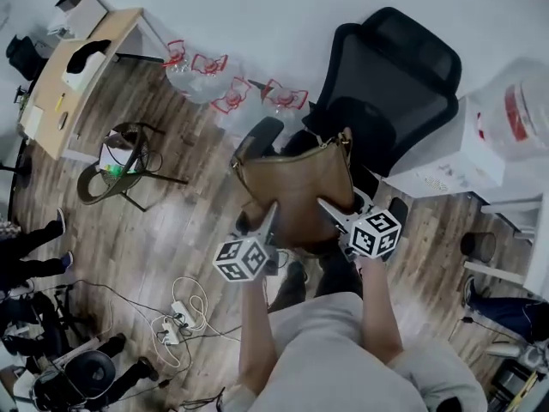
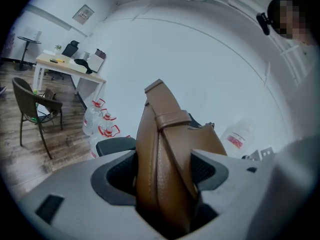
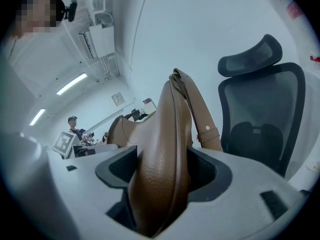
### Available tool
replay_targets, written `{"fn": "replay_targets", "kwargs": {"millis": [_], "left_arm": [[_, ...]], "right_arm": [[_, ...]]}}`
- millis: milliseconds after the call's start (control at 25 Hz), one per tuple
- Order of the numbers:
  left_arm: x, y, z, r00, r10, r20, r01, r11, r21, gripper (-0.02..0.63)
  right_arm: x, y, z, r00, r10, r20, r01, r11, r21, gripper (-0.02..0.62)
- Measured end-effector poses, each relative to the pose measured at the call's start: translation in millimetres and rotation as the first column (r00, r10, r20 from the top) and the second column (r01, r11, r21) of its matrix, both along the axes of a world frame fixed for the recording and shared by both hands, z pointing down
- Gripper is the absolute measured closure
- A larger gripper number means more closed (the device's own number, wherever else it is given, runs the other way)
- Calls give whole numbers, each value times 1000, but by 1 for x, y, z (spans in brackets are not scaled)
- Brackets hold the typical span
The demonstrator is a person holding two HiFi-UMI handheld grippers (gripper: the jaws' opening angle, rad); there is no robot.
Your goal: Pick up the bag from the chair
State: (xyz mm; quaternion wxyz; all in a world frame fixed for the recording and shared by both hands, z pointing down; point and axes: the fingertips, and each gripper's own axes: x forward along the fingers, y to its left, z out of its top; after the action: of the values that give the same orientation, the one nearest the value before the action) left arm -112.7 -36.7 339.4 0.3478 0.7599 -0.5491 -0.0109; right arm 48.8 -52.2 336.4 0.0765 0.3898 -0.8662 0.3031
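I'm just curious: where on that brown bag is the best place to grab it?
Grip its thin lower edge, near each end, coming up from underneath on the person's side. The brown bag is flat and soft, so its leather slips between the jaws; the left tongs and right tongs hold it so, upright.

Wood-plank floor (image 1: pixel 197 221). Carries:
- black office chair (image 1: pixel 403 84)
- clear water jugs (image 1: pixel 206 75) with red handles, just left of the office chair, along the wall
- brown armchair (image 1: pixel 120 166) and light desk (image 1: pixel 86 75), farther left
- tangled cables (image 1: pixel 176 316), well apart from it
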Motion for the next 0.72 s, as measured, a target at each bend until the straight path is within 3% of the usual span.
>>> {"fn": "replay_targets", "kwargs": {"millis": [360, 720], "left_arm": [[-35, -8, -66, 994, 109, 22, -110, 988, 104, 301], [-42, 1, -95, 991, 122, 58, -130, 978, 160, 308]], "right_arm": [[-34, -1, -71, 999, 8, 45, -13, 993, 117, 305], [-43, 10, -98, 1000, 11, 28, -15, 987, 162, 308]]}}
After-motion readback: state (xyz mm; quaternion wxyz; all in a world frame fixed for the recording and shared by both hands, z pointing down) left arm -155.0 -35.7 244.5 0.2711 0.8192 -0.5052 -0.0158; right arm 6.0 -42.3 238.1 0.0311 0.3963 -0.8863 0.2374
